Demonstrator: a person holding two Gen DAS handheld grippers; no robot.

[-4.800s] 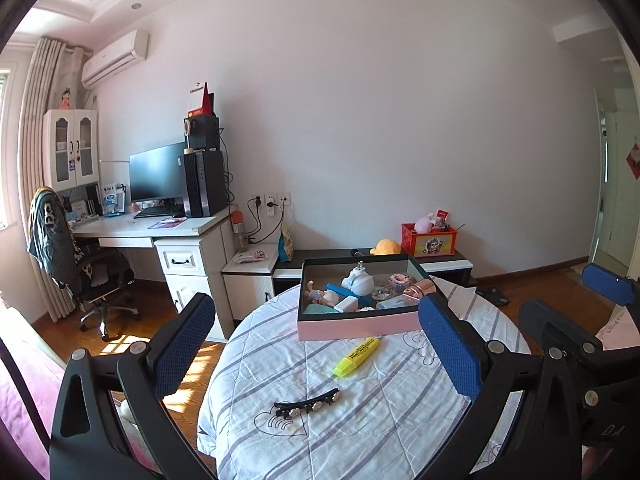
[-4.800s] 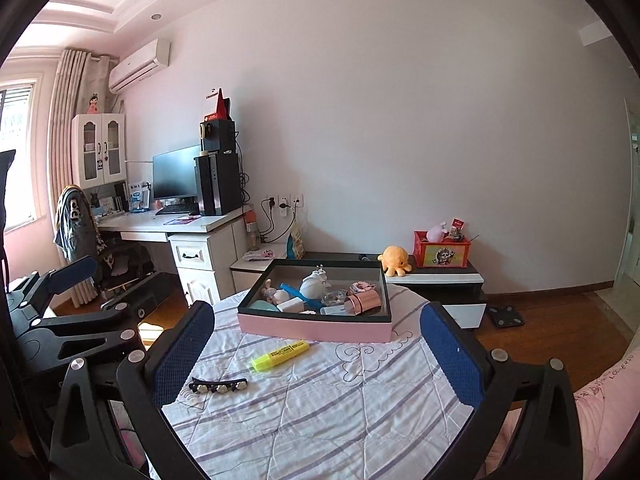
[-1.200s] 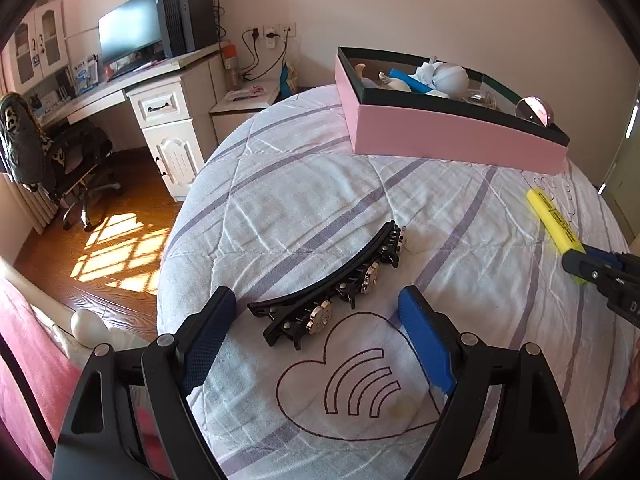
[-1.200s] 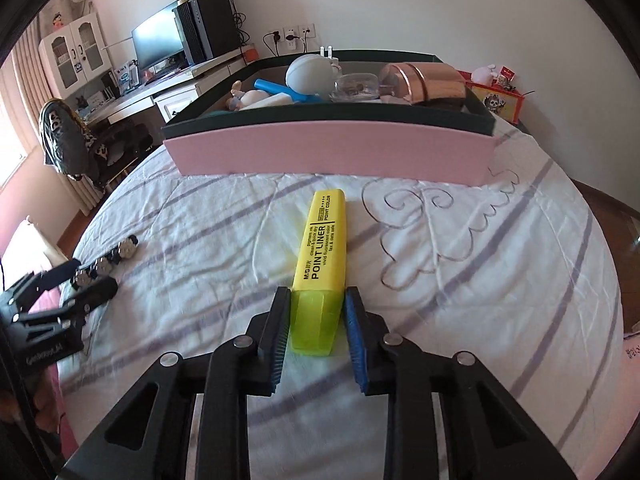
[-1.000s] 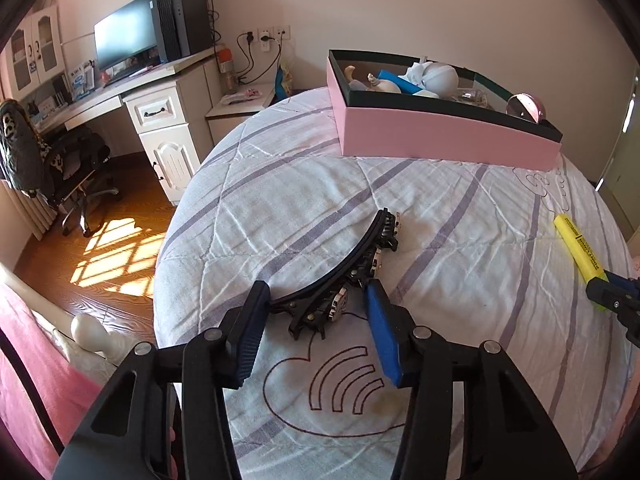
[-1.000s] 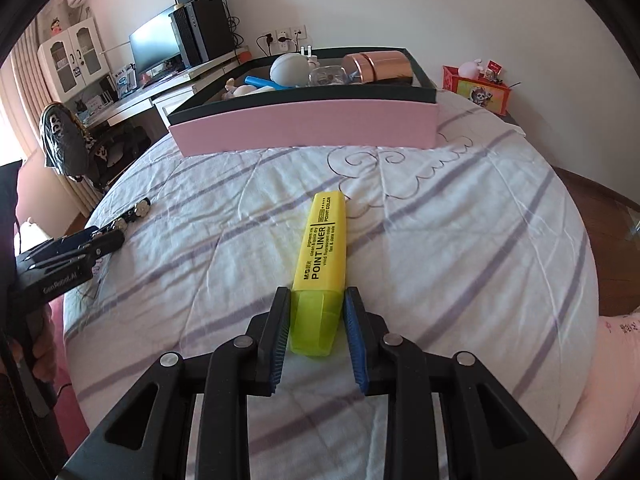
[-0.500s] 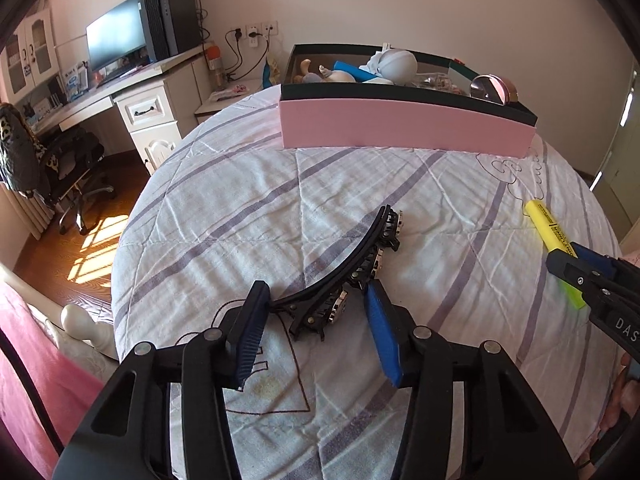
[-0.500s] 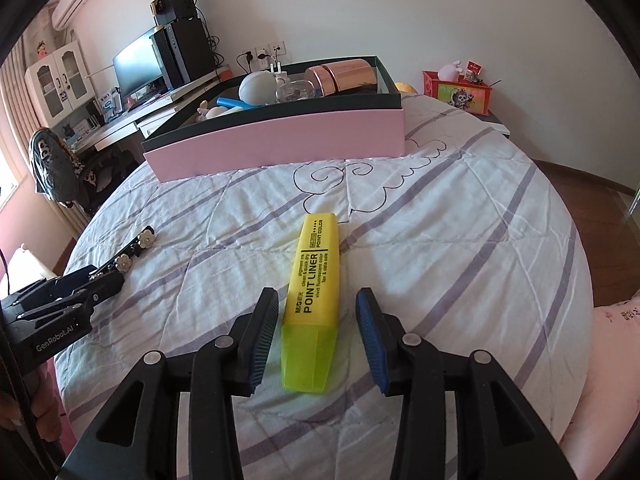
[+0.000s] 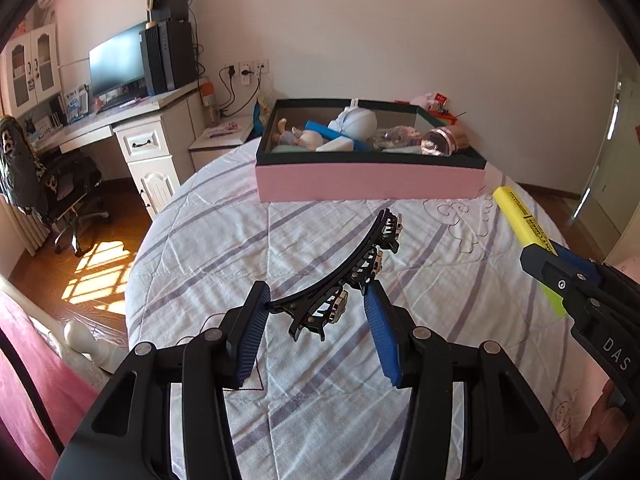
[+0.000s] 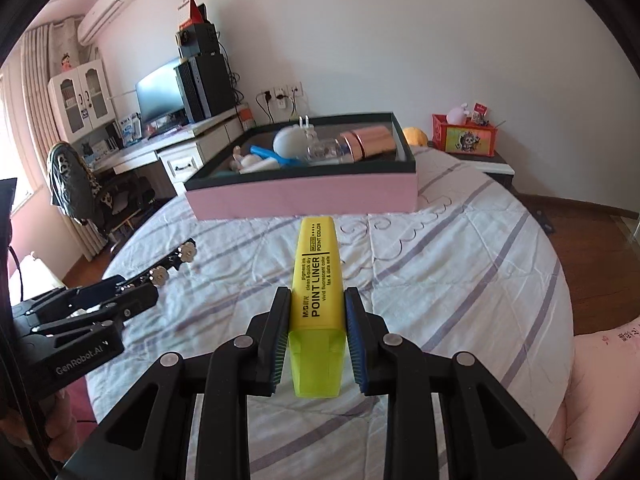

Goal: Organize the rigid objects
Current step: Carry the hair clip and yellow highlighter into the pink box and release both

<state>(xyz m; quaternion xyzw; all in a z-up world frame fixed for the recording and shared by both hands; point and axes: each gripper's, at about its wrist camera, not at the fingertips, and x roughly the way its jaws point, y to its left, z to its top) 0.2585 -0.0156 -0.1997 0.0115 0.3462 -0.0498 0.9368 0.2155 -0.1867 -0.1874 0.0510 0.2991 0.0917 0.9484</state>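
A black hair clip (image 9: 344, 276) with metal studs hangs above the striped quilt, and my left gripper (image 9: 316, 300) is shut on its near end. In the right wrist view the same clip (image 10: 172, 266) sticks out of the left gripper (image 10: 132, 292) at the left edge. A yellow highlighter (image 10: 318, 280) lies between the closing jaws of my right gripper (image 10: 316, 312); both pads press its sides and it is lifted off the quilt. The left wrist view shows that highlighter (image 9: 520, 220) and the right gripper (image 9: 552, 268) at the right. Ahead stands the pink box (image 9: 368, 180) holding several items.
The round surface carries a white quilt with purple stripes (image 10: 460, 280). Behind it are a white desk (image 9: 152, 136) with a monitor, an office chair (image 9: 60, 184), and a low cabinet with a red box (image 10: 464, 134). Pink bedding (image 10: 600, 380) lies at the right.
Both grippers have risen with their objects and the pink box looks nearer. Half a second ago the right jaws stood apart from the highlighter; now they press on it again.
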